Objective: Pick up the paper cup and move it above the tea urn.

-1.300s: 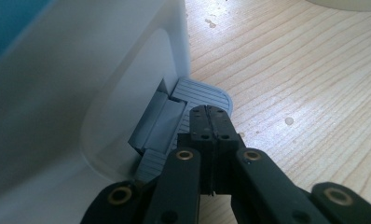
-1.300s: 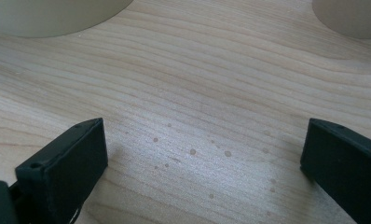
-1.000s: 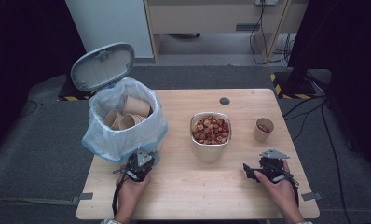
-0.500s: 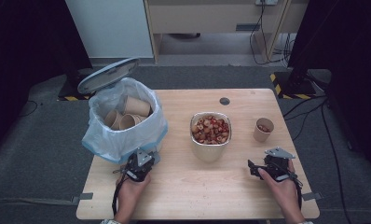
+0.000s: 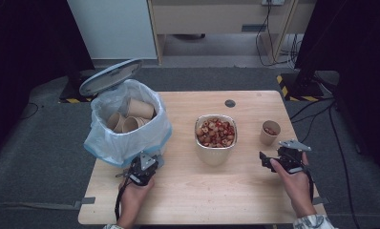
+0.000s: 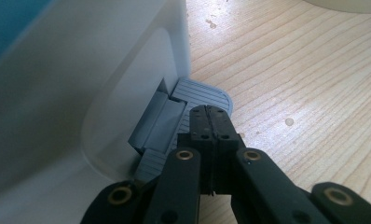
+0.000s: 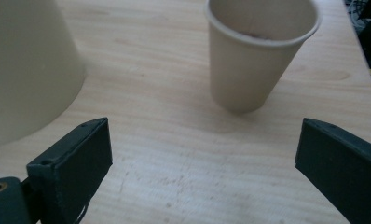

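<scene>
Risen since before, right gripper (image 5: 268, 161) faces upright paper cup (image 5: 269, 132).

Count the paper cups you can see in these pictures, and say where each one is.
4: three paper cups lie inside the bin bag; one cup stands right of the bowl. Others may be hidden.

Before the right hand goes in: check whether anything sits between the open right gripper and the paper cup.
Nothing visible does. The right gripper has its jaws wide apart, with bare table up to the paper cup. The big bowl stands off to one side.
</scene>
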The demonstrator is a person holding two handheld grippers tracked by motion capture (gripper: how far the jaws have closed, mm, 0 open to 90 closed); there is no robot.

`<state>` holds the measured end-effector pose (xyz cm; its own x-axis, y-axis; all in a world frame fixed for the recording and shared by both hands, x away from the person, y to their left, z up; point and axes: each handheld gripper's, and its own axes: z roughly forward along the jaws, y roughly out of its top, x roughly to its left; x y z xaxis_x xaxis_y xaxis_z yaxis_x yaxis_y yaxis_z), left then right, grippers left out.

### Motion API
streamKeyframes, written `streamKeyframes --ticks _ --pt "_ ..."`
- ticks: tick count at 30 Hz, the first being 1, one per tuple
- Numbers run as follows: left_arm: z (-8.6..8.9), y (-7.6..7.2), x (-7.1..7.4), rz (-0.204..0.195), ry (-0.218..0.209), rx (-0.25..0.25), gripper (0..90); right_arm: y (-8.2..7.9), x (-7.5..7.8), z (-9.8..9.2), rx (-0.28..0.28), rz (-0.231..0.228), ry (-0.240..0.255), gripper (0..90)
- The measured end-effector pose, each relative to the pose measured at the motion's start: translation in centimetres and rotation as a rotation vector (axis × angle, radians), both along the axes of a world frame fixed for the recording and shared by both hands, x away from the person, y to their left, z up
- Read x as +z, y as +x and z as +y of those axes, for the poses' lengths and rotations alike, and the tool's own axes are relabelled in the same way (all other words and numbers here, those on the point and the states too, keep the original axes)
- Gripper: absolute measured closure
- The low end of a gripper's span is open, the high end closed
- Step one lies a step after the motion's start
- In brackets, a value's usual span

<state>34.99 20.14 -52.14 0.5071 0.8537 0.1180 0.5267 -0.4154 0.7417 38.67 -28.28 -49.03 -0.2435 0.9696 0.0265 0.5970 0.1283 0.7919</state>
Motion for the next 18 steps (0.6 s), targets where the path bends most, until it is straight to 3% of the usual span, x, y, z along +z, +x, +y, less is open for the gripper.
streamKeyframes --ticks 9,18 --pt "0.0 0.0 0.0 0.000 0.000 0.000 89.2 2.4 -0.4 -0.7 -0.030 0.005 0.004 4.4" --pt "0.0 0.0 0.0 0.000 -0.003 0.000 89.2 5.7 -1.3 -1.2 -0.062 -0.024 0.023 7.2"
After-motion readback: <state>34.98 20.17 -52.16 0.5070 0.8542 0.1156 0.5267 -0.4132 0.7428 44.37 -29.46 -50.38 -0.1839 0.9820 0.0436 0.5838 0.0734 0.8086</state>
